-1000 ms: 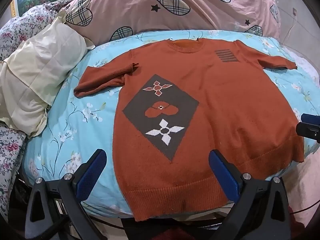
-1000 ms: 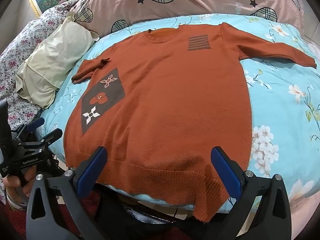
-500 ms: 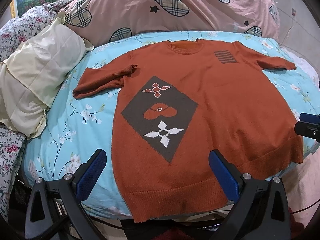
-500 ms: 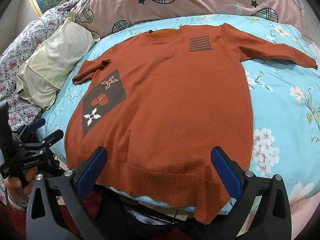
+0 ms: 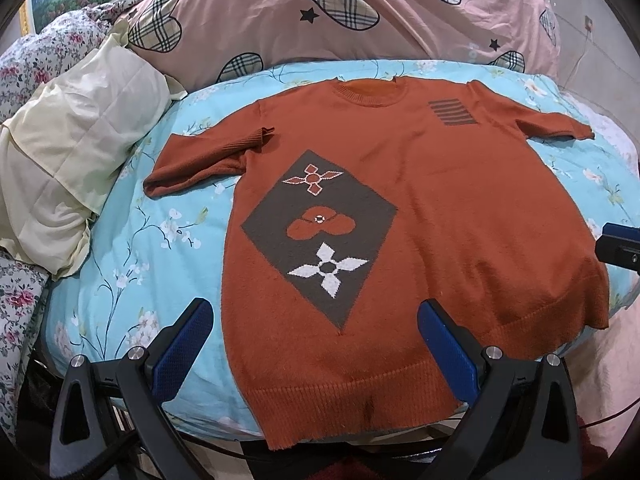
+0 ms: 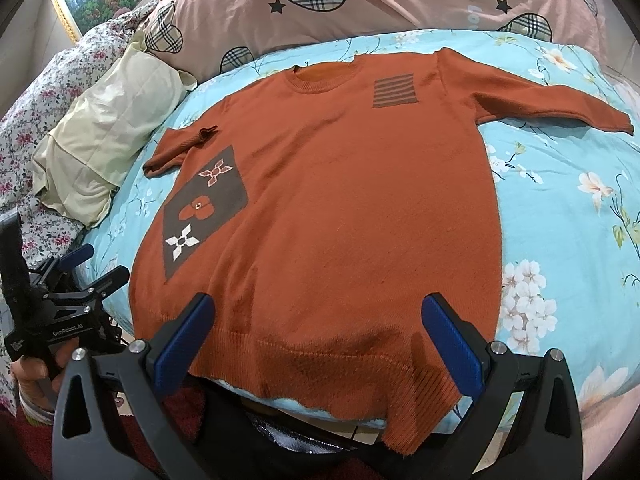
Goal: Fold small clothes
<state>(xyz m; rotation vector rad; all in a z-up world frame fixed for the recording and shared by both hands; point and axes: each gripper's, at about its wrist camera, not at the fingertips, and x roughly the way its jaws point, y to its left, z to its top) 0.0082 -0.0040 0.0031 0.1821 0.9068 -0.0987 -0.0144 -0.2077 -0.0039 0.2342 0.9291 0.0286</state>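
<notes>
An orange knit sweater (image 5: 460, 208) lies flat, front up, on the light blue floral bedsheet (image 5: 132, 248), hem toward me and hanging a little over the bed edge. It has a grey diamond patch with flowers (image 5: 320, 236) and a striped patch near the shoulder. Its left sleeve (image 5: 200, 160) is bunched and partly folded back; the right sleeve (image 6: 532, 100) lies stretched out. My left gripper (image 5: 314, 340) is open and empty above the hem. My right gripper (image 6: 318, 336) is open and empty above the hem's right part (image 6: 360, 360).
A pink quilt with plaid hearts (image 5: 360, 16) lies behind the sweater. A cream pillow (image 5: 68, 140) and floral bedding (image 5: 24, 64) lie at the left. The left gripper shows at the left edge of the right wrist view (image 6: 72, 280).
Both grippers have edged slightly toward the bed, so the sweater sits a little nearer in view. The sweater has not moved and both grippers stay open.
</notes>
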